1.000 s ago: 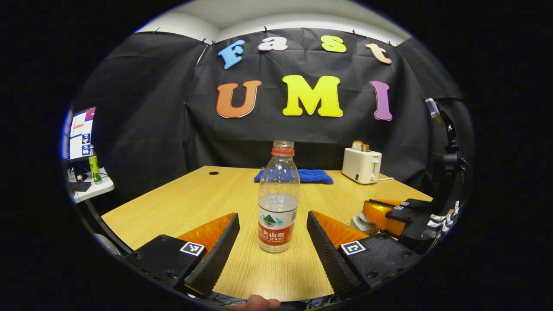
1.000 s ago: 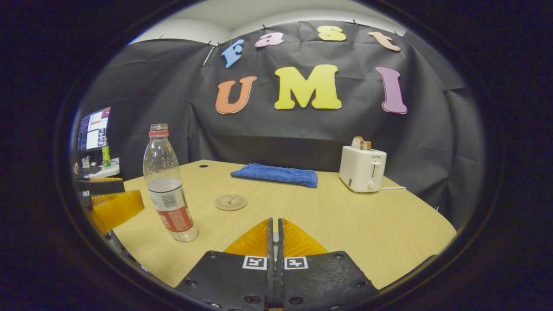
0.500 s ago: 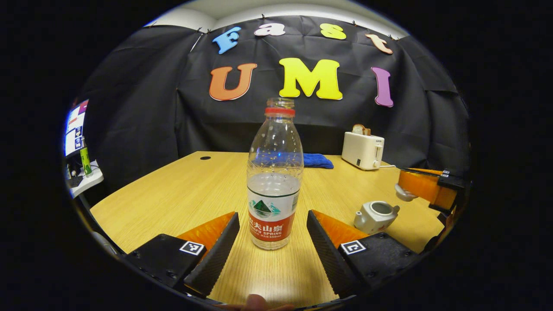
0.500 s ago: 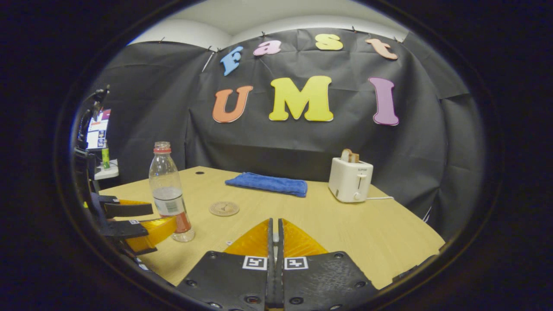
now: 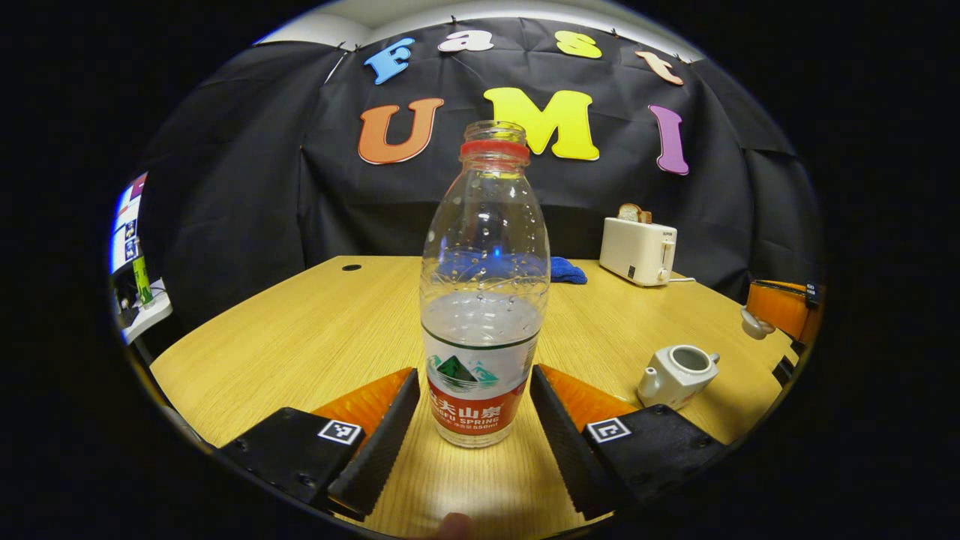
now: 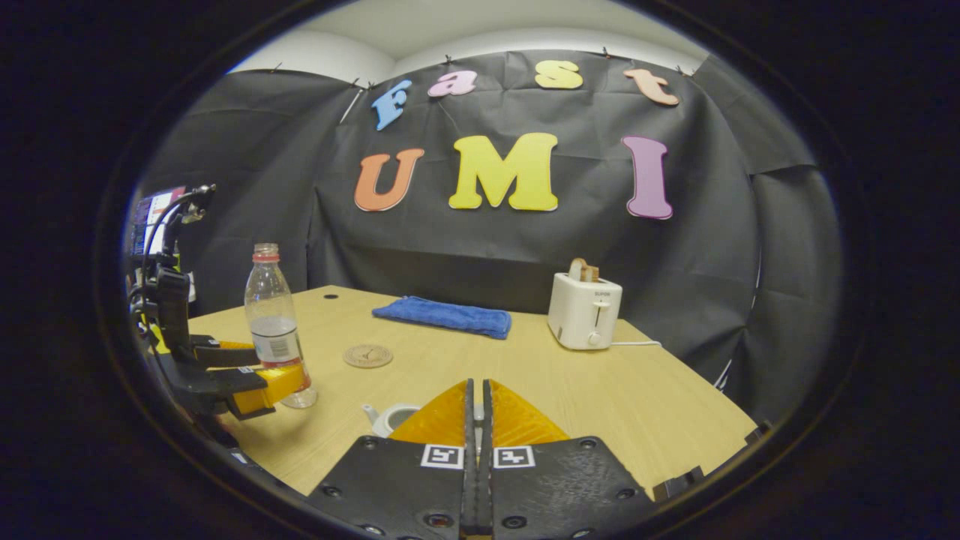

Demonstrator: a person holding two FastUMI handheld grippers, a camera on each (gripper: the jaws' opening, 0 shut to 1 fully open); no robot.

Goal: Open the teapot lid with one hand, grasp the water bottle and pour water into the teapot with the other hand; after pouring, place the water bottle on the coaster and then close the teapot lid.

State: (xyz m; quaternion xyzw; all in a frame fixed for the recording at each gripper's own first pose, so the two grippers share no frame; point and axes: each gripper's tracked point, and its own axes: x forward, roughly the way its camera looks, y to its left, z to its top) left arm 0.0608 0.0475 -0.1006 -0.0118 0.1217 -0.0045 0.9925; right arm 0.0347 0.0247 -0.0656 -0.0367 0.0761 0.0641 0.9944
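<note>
Left tool [image 5: 474, 409] apart around water bottle [image 5: 481, 300] | right tool [image 6: 477, 409] together on lid [image 5: 754, 322] | teapot [image 5: 677, 373] uncovered | toaster [image 6: 583, 310], towel [image 6: 442, 315] behind

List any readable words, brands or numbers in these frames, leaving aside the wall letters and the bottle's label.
No text can be read.
toaster: a small mark at the top of its front, too small to read.
coaster: a printed design, too blurred to read.
monitor: too small and blurred to read.
square coded markers: black and white patterns, not words or numbers.
</note>
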